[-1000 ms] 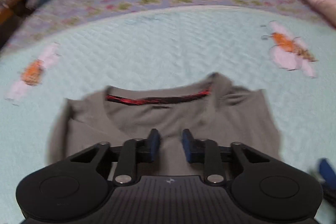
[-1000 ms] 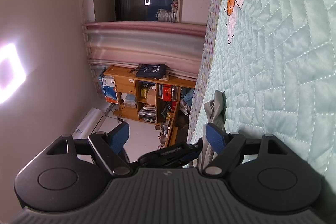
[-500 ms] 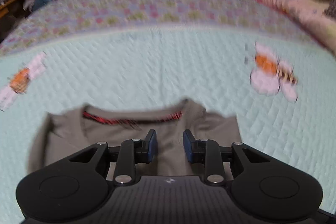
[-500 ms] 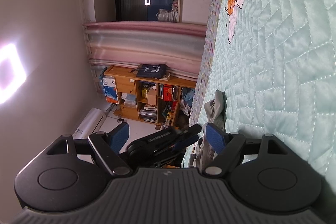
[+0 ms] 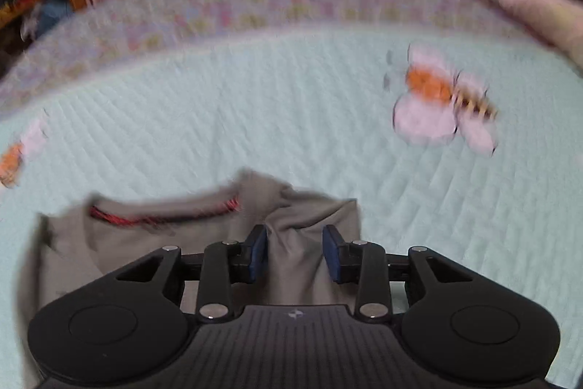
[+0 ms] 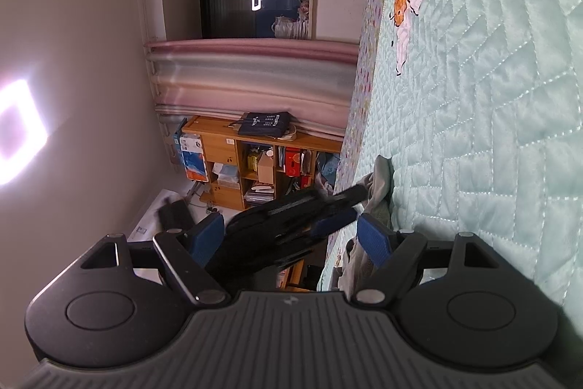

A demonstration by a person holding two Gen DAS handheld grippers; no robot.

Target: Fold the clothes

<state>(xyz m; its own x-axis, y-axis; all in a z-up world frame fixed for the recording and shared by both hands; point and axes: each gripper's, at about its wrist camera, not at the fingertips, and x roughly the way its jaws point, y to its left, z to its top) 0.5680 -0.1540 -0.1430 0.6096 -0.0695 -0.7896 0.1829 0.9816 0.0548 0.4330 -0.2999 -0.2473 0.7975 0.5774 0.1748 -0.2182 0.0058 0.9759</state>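
Left wrist: grey shirt [image 5: 302, 243] bunched, blurred

Black ribbed left gripper [image 5: 294, 252], blue-padded fingers [image 5: 332, 252], 4 silver screws

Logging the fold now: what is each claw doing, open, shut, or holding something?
Left claw: open, has just been opening; a bunched ridge of the grey shirt sits between its pads, not pinched.
Right claw: wide open, holding nothing.

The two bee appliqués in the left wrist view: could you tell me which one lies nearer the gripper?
The bee on the right, whole and in view; the other is cut by the left edge.
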